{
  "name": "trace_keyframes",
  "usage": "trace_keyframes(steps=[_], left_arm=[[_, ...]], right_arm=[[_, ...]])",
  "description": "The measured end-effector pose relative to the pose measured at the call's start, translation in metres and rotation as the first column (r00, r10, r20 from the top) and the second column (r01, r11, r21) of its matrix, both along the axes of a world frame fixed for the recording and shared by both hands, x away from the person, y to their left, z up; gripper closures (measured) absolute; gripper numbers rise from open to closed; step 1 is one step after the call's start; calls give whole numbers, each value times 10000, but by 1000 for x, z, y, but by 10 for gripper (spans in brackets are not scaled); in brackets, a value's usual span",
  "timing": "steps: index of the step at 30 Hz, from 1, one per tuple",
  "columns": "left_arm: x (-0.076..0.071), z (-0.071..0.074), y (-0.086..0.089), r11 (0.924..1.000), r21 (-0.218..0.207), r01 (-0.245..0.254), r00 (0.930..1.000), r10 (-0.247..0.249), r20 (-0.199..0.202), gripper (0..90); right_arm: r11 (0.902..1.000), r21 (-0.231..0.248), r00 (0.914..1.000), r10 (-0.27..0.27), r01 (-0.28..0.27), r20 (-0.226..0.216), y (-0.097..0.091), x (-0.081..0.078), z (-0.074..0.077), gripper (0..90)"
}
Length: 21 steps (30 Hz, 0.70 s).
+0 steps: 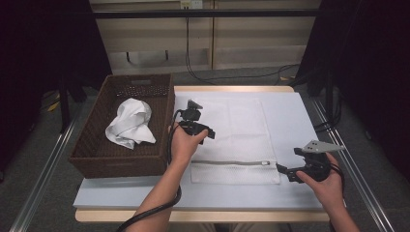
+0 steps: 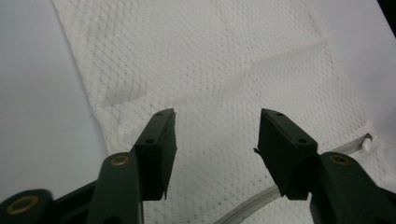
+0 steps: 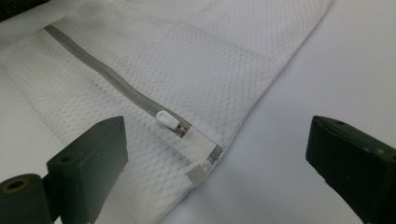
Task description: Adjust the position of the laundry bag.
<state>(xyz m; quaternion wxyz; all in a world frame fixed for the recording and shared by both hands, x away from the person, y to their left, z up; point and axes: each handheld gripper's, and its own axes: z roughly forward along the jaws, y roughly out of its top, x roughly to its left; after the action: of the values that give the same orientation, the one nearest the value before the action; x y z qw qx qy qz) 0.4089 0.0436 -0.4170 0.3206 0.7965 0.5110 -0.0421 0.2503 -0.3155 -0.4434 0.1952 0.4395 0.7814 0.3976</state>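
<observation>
On white tabletop (image 1: pixel 290 116): flat honeycomb-mesh bag (image 1: pixel 241 130), grey zipper (image 3: pixel 107 77)

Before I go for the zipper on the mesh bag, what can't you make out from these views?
- Mesh bag contents: weave opaque in every view.
- Zipper far end: cut by the right gripper view's left edge.
- Wicker basket floor: partly covered by the white cloth.
- Left gripper jaw tips in the high view: hidden by the left hand.

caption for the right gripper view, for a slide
Right tool open above the zipper pull at the corner of a white mesh laundry bag lying flat on the table.
</observation>
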Motion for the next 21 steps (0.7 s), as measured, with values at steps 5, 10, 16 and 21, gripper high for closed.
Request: trace_keyframes(steps=[5,10,16,21], left_arm=[[-4,-1,-1,9997,-174,168,9998,-167,72,405],[-7,-2,-3,9987,-369,358,9994,-357,15,348],[-12,-5,-8,9962,-676,540,9985,-531,159,291],[-16,-8,-12,9938,-672,891,9959,-878,214,259]], right_arm=[[10000,-63,10000,31,-31,-11,3,1,-1,48],[10000,-66,10000,51,-51,-12,3,1,-1,48],[9999,-69,10000,84,-84,-37,3,2,-2,48],[9999,-79,9999,107,-107,-67,4,2,-2,49]])
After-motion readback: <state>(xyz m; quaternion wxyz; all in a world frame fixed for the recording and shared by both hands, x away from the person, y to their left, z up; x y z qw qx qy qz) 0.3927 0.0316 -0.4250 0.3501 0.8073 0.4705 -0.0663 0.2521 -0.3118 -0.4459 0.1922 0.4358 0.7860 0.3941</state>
